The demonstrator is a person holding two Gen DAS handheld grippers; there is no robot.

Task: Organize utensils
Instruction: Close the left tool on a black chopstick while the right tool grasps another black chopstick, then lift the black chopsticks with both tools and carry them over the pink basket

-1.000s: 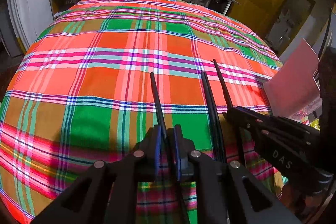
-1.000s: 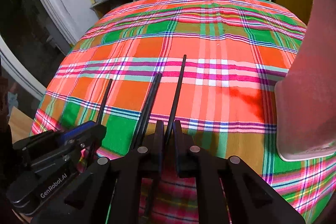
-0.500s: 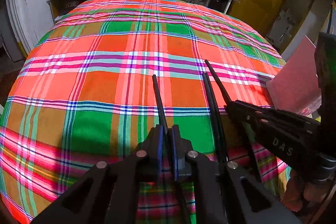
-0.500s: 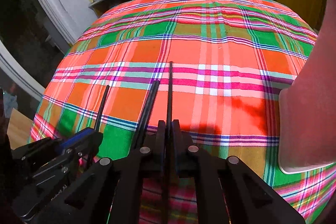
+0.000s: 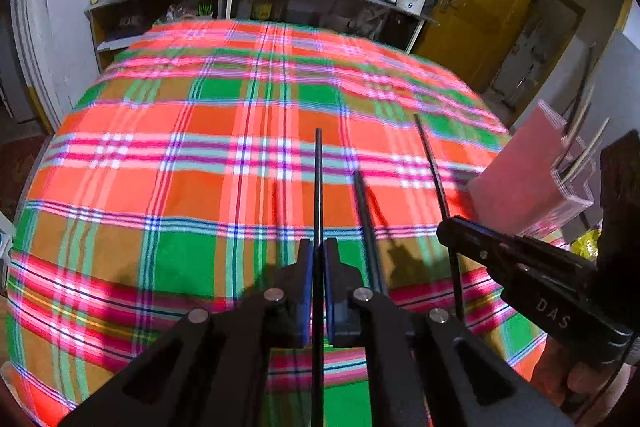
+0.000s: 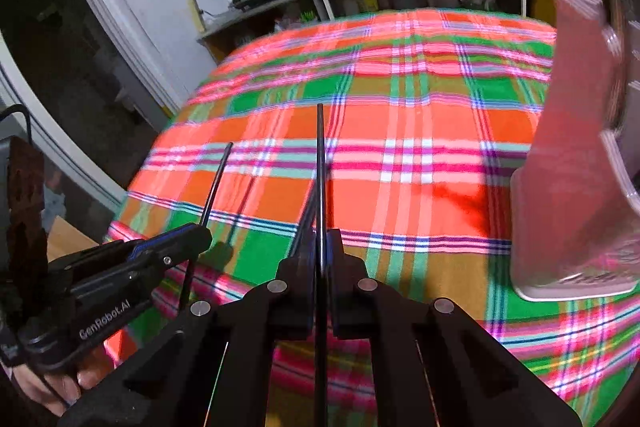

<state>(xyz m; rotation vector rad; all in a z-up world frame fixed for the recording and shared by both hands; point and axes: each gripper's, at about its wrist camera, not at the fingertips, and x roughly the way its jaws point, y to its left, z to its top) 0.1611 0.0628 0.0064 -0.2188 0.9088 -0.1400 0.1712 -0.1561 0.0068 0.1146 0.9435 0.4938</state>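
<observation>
I am judging the job partly done: pale sticks are already standing in the pink ribbed plastic holder (image 5: pixel 532 183) off to the right of my tongs, while black chopsticks are still out. My left tongs (image 5: pixel 319 255) are clamping one thin black chopstick (image 5: pixel 318 179); between the tongs, two more (image 5: pixel 366 211) are lying on the plaid-covered counter (image 5: pixel 180 163). My right tongs (image 6: pixel 320 247) are pinching another black chopstick (image 6: pixel 320 163).

Two thin black chopsticks (image 5: pixel 318 183) (image 6: pixel 320 163) point forward, lifted over the plaid cloth, near a pink holder (image 6: pixel 576 163)
</observation>
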